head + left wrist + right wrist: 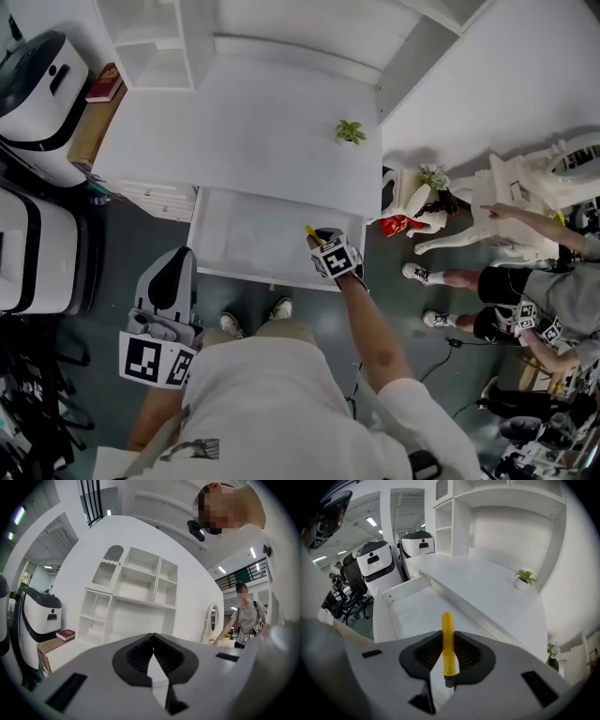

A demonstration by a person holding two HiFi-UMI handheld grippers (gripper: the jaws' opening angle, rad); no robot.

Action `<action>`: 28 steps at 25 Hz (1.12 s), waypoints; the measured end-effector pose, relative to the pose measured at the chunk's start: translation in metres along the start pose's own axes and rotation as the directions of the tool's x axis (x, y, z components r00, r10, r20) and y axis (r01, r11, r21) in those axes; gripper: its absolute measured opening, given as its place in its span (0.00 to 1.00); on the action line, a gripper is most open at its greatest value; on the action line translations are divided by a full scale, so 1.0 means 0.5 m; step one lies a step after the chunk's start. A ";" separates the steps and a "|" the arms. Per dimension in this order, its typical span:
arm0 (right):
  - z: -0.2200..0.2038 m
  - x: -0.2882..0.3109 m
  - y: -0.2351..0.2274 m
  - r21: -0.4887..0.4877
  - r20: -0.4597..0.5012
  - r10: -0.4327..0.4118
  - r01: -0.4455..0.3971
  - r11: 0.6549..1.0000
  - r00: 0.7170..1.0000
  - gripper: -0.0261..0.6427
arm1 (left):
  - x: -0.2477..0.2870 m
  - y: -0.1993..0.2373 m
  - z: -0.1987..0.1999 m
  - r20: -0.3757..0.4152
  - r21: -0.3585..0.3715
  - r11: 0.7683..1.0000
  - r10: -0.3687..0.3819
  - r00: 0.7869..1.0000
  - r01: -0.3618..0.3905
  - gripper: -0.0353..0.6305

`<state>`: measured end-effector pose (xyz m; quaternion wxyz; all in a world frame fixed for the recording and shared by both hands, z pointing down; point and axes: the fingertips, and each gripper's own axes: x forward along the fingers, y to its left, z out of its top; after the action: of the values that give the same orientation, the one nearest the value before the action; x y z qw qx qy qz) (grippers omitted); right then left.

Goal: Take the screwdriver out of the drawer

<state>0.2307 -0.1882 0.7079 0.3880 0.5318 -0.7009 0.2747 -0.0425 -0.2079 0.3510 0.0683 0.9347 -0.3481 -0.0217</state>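
White-furnished room, grey floor. A white desk (253, 131) is seen from above, with its drawer (239, 246) pulled out toward the person.

- The screwdriver (448, 641) is held over the drawer's right end, clear of the drawer floor. Its yellow handle is seen sticking out past the jaws, with the metal shaft running back toward the camera.
- The drawer floor below it is seen bare and white. A small potted plant (350, 132) is noted near the desk's right edge, well apart from the tool. A red book (103, 82) lies on a side surface at far left, beside two white machines (37, 94). A shelf unit (155, 37) stands at the desk's back.
- The right gripper (448, 654) is clamped on the handle, the ribbed pads pinching it from both sides.
- The left gripper (153, 641) is held off to the drawer's left. Its jaws are pressed together at the tips, with nothing between them.
- Nothing is seen between the tool and the desk's front edge. Open floor lies in front of the drawer. A second person (525, 281) is seen at right, beside white furniture.
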 end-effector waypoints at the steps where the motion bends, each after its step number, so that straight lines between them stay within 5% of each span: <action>1: -0.001 -0.008 -0.004 0.008 0.008 -0.009 0.009 1.000 1.000 0.17 | 0.006 -0.007 0.002 0.001 0.003 1.000 -0.016 1.000 0.016 0.08; 14: -0.010 -0.086 -0.013 0.064 0.090 -0.057 0.051 0.997 0.994 0.17 | 0.051 -0.073 0.015 0.009 0.019 0.992 -0.123 0.992 0.123 0.08; 28: 0.036 -0.115 -0.014 0.068 0.162 -0.051 0.041 0.997 0.985 0.17 | 0.042 -0.069 0.018 0.018 0.017 0.996 -0.089 0.996 0.089 0.08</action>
<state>0.2406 -0.1742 0.6496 0.3180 0.5808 -0.7088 0.2434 -0.0051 -0.1966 0.3372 0.0564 0.9496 -0.3069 -0.0304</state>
